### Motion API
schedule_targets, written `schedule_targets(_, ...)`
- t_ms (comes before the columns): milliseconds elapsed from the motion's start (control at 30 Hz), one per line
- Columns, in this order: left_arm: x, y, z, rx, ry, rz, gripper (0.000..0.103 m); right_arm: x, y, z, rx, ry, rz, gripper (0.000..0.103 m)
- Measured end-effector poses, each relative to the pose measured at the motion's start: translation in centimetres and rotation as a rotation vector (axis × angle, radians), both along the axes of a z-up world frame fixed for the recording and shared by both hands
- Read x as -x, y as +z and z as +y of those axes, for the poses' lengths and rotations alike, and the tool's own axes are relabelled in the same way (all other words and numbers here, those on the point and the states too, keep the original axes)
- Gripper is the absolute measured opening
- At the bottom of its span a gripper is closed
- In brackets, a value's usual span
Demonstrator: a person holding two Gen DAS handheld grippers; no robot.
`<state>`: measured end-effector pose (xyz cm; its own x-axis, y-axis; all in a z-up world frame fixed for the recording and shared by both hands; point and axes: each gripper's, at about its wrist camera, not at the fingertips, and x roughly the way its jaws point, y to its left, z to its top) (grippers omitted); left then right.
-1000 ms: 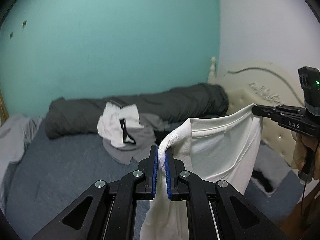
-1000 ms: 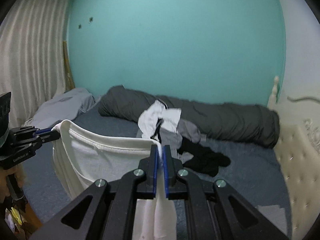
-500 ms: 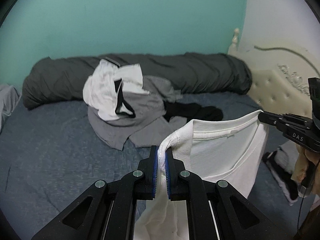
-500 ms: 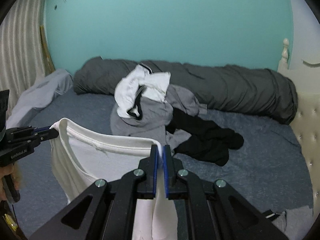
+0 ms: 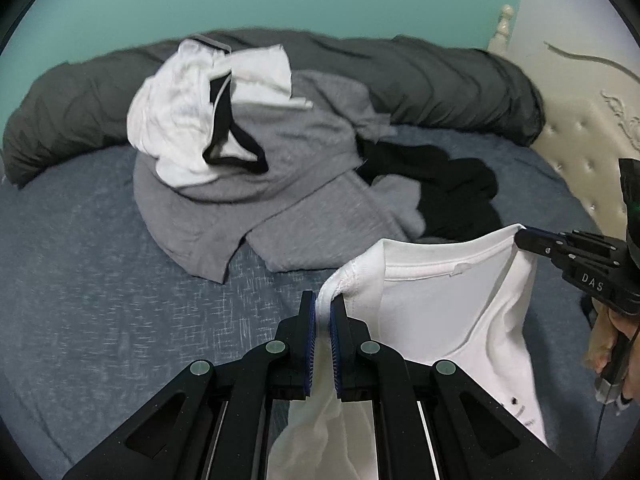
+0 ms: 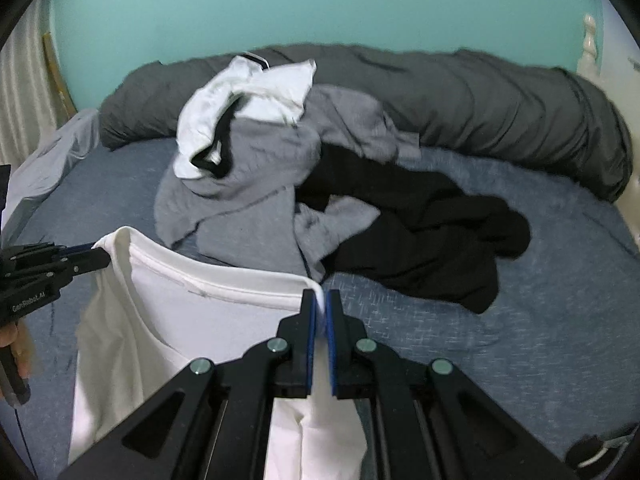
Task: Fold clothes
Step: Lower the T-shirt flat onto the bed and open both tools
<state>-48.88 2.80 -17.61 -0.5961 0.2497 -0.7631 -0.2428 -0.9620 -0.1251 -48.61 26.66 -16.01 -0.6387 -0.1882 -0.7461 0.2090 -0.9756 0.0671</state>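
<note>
We are holding the white T-shirt [image 5: 440,300] by its two shoulders, the left gripper [image 5: 324,308] and the right gripper [image 6: 320,304] each clamped tight on a pinch of cloth, so that it is hanging spread and flat for laying down. It is hanging just in front of the clothes pile [image 5: 256,184] on the bed [image 5: 100,280]. Compared with a second ago, we are lower and nearer that pile, and less wall is showing.

You stood in home bedroom: blue-sheeted bed [image 5: 100,280], tufted cream headboard [image 5: 580,152], rolled grey duvet [image 6: 480,92], clothes pile [image 5: 280,168], curtain [image 6: 20,92].
</note>
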Motion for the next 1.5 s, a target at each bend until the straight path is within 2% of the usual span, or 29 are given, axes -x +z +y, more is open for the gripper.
schedule_targets(267,2.9,-6.4,-0.2,-0.013,0.026,-0.089,0.008,4.1,-6.7,-0.5,-0.004,0.002,-0.084,0.005)
schedule_targets(367,3.5,-8.6,-0.4,-0.044,0.048,-0.159,0.016,5.1,-8.9,-0.6,0.017,-0.008,-0.128,0.006)
schedule_targets(400,3.5,-9.1,-0.6,-0.056,0.054,-0.166,0.025,5.3,-9.5,-0.6,0.039,-0.010,-0.143,0.009)
schedule_targets(433,3.3,-9.2,-0.8,-0.063,0.056,-0.159,0.042,5.2,-9.6,-0.4,0.045,-0.017,-0.136,0.017)
schedule_targets(467,2.9,-9.2,-1.3,-0.073,0.058,-0.149,0.049,4.8,-9.5,-0.2,0.038,-0.030,-0.113,0.029)
schedule_targets(500,2.5,-9.1,-1.8,-0.086,0.062,-0.145,0.052,4.5,-9.3,0.0,0.031,-0.042,-0.090,0.036)
schedule_targets(533,2.1,-8.9,-2.3,-0.099,0.066,-0.142,0.053,4.1,-9.1,0.2,0.025,-0.054,-0.067,0.054)
schedule_targets(567,1.4,-8.5,-3.1,-0.117,0.078,-0.134,0.053,3.5,-8.6,0.8,0.040,-0.070,-0.037,0.064)
schedule_targets(633,-0.5,-7.7,-4.7,-0.159,0.085,-0.125,0.059,0.8,-7.5,2.6,0.117,-0.112,0.012,0.064)
schedule_targets(700,-2.9,-6.8,-6.1,-0.191,0.086,-0.116,0.059,-2.1,-6.4,4.5,0.198,-0.155,0.056,0.064)
schedule_targets(800,-7.8,-6.0,-8.2,-0.207,0.088,-0.109,0.059,-7.4,-5.8,6.4,0.318,-0.151,0.049,0.064)
schedule_targets(967,-16.0,-6.3,-10.6,-0.183,0.112,-0.112,0.059,-17.8,-6.6,7.7,0.425,-0.097,0.018,0.069)
schedule_targets(1133,-22.3,-7.7,-11.5,-0.190,0.143,-0.162,0.059,-25.7,-7.6,7.9,0.475,-0.136,-0.069,0.069)
schedule_targets(1333,-28.3,-8.1,-11.7,-0.198,0.170,-0.204,0.059,-32.4,-7.3,8.1,0.511,-0.180,-0.059,0.069)
schedule_targets(1500,-32.3,-8.3,-12.3,-0.185,0.208,-0.235,0.059,-35.5,-8.3,8.1,0.530,-0.182,-0.067,0.070)
